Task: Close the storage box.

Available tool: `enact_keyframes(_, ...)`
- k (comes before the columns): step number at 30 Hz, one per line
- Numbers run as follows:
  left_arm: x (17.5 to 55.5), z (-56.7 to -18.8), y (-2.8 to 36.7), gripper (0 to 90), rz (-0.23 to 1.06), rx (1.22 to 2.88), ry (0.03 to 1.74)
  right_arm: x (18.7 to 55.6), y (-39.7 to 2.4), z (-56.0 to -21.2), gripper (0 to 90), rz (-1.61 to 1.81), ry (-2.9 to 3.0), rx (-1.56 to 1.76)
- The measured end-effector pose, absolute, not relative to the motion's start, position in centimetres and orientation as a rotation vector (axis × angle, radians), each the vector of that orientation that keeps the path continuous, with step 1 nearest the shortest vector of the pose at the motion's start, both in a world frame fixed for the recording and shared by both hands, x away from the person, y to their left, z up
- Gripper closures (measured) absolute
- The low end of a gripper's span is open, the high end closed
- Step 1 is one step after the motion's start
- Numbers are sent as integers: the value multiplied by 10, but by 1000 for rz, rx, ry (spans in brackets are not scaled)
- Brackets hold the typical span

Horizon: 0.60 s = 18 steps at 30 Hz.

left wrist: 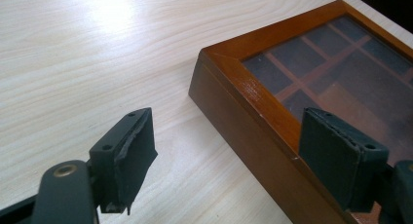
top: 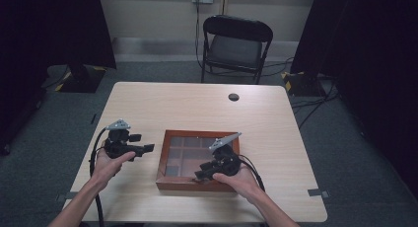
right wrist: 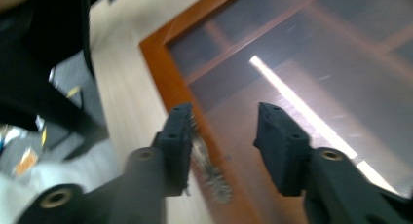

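So there's a wooden box (top: 173,183) with a glass lid sitting near the front middle of the desk (top: 197,108). The left gripper (top: 148,148) hovers just off the box's left side, jaws spread wide with nothing in them. The right gripper (top: 201,176) is above the glass near the front edge, jaws also apart and empty. 1 folding chair (top: 235,44) stands behind the desk.

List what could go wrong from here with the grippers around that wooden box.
The right gripper hangs open over the wooden box and its glass lid; pressing down might scratch or crack the pane. The left gripper is open beside the box's side, so a push could slide the box across the table.
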<state>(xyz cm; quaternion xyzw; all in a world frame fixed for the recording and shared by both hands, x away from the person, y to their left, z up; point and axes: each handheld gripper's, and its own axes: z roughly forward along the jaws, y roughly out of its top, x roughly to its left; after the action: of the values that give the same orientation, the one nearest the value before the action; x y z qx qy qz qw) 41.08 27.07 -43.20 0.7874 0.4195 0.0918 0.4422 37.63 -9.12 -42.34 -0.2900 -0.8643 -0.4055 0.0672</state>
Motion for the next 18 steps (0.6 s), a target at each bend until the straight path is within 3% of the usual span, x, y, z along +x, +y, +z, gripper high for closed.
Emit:
enact_keyframes(2, 410, -432, 271, 209, 228, 1957, 1048, 377, -96, -421, 528, -1255, -2608, -911)
enact_keyframes(5, 410, -432, 276, 207, 236, 1969, 1069, 380, -120, -413, 392, -1341, -2600, -1074)
enact_keyframes(6, 410, -432, 276, 205, 236, 1969, 1069, 380, -120, -413, 392, -1341, -2600, -1074)
enact_keyframes(10, 404, -433, 287, 187, 247, 1990, 1088, 384, -157, -415, 295, -1363, -2585, -1256)
enact_keyframes(11, 403, -435, 291, 186, 252, 1994, 1100, 385, -178, -418, 235, -1361, -2581, -1370)
enact_keyframes(18, 400, -456, 311, 185, 262, 2073, 1229, 386, -235, -438, 178, -1259, -2640, -1705)
